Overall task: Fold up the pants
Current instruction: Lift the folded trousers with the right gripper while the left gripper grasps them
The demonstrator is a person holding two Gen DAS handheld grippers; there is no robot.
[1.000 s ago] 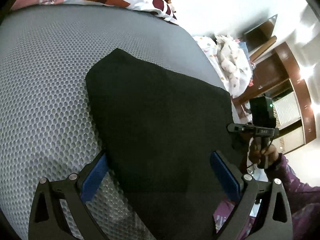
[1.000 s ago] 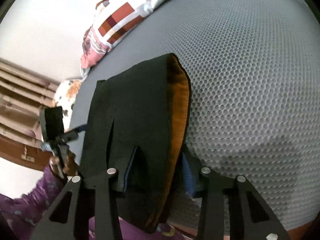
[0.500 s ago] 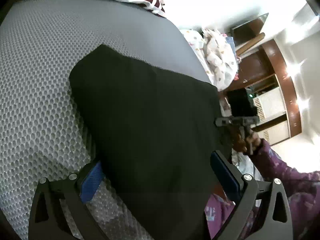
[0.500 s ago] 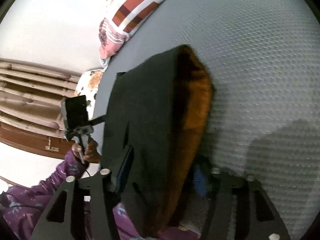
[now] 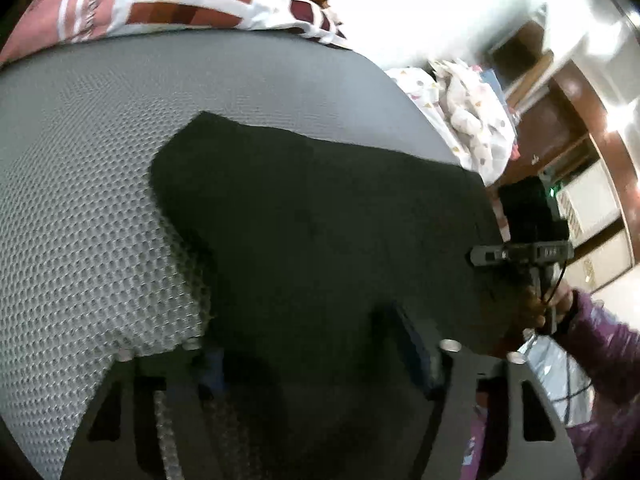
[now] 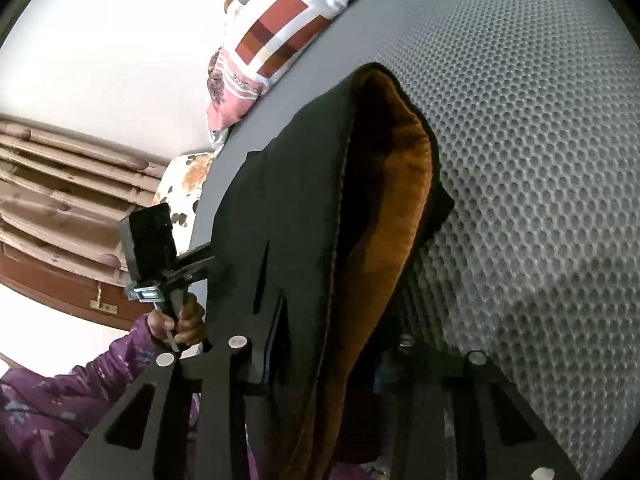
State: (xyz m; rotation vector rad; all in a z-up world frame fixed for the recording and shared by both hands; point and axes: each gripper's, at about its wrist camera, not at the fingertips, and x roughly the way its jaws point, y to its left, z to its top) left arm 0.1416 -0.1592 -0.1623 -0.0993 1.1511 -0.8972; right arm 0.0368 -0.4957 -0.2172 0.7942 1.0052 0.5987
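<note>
- Two handheld grippers work at the near edge of black pants [image 5: 320, 232], which lie on a grey honeycomb-mesh mattress [image 5: 80, 208].
- Pants: already doubled over, flat; long axis runs away from both grippers toward the far end, where a patterned pillow [image 5: 180, 0] sits well apart from the cloth.
- Left gripper [image 5: 316, 352]: jaws closing, w/ the near hem between them. Left finger sits at the cloth's left border, right finger on top of the fabric. Too dark to tell if pads press yet.
- Right gripper [image 6: 328, 364]: jaws closing too, straddling the near hem on the pants' right side. An orange-brown lining [image 6: 392, 216] shows there, folded edge turned up. Cloth fills the gap; looks pinched, though the right finger is hidden in shadow.
- Key relation: both grippers at the same near hem, side by side; the rest of the pants lies ahead of the fingers.
- Judgement: next fold prob. carries the near hem forward along that long axis to the far edge.
- Person's hand [image 6: 180, 320], purple sleeve, holds the left gripper's handle.
</note>
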